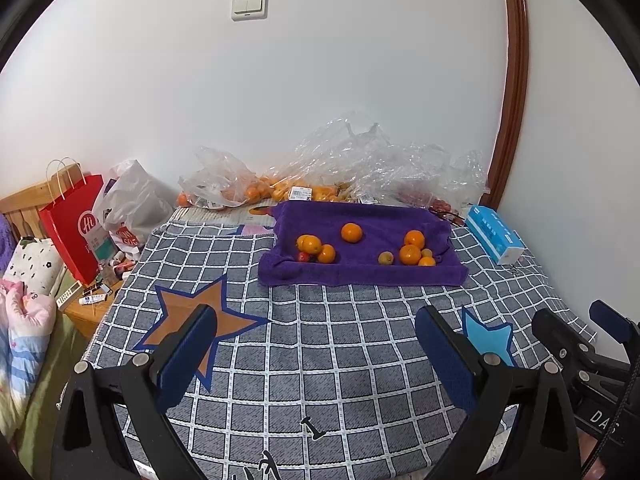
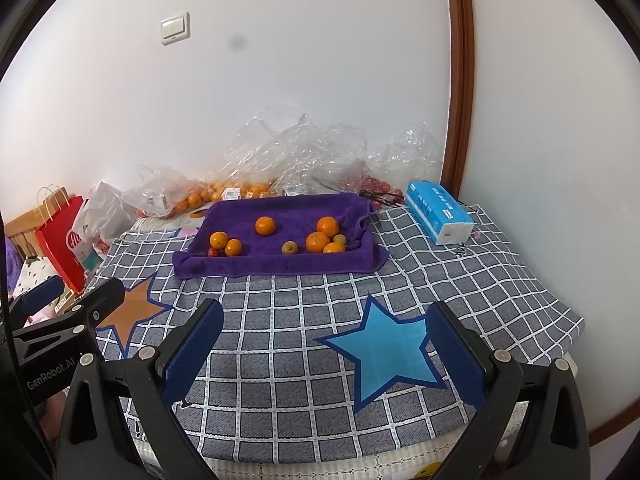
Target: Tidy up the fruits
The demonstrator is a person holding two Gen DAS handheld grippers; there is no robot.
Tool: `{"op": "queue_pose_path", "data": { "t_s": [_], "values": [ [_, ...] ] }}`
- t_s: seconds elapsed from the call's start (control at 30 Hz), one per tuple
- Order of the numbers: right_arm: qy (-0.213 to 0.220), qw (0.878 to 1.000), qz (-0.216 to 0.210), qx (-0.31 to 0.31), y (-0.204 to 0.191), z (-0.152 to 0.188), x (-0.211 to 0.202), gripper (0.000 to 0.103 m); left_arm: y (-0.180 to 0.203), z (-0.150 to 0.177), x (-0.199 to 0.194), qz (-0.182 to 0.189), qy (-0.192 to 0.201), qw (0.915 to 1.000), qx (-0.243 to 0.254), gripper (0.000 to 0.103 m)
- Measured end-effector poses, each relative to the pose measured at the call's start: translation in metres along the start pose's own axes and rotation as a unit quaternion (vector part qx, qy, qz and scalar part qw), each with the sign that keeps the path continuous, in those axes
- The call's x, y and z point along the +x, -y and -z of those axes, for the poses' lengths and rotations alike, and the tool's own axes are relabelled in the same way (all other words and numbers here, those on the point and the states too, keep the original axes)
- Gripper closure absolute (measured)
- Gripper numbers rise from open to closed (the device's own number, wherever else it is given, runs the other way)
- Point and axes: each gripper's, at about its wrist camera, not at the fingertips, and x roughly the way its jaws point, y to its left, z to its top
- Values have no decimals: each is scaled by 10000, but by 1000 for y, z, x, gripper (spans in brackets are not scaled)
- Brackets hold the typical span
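Note:
A purple towel-lined tray lies at the far side of the checked cloth. On it sit several oranges: a lone one in the middle, a cluster at the left with a small red fruit, and a cluster at the right with small yellow-green fruits. My left gripper and my right gripper hover open and empty over the near cloth, well short of the tray.
Clear plastic bags holding more oranges and red fruit line the wall behind the tray. A blue tissue pack lies at the right. A red paper bag and clutter stand off the left edge.

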Motion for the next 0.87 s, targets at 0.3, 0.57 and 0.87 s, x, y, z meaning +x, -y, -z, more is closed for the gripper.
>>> {"op": "queue_pose_path", "data": {
  "t_s": [0.3,0.57,0.87],
  "values": [
    [11,10000,-29,-12,-1,0,-1,3,-1,-1,0,5,11,10000,-38,3],
    [19,10000,-31,12,-2,0,-1,3,-2,-1,1,1,-1,10000,-53,3],
    [-10,10000,-30,39,-2,1,0,3,-2,-1,2,-19,-9,10000,-93,3]
  ]
}}
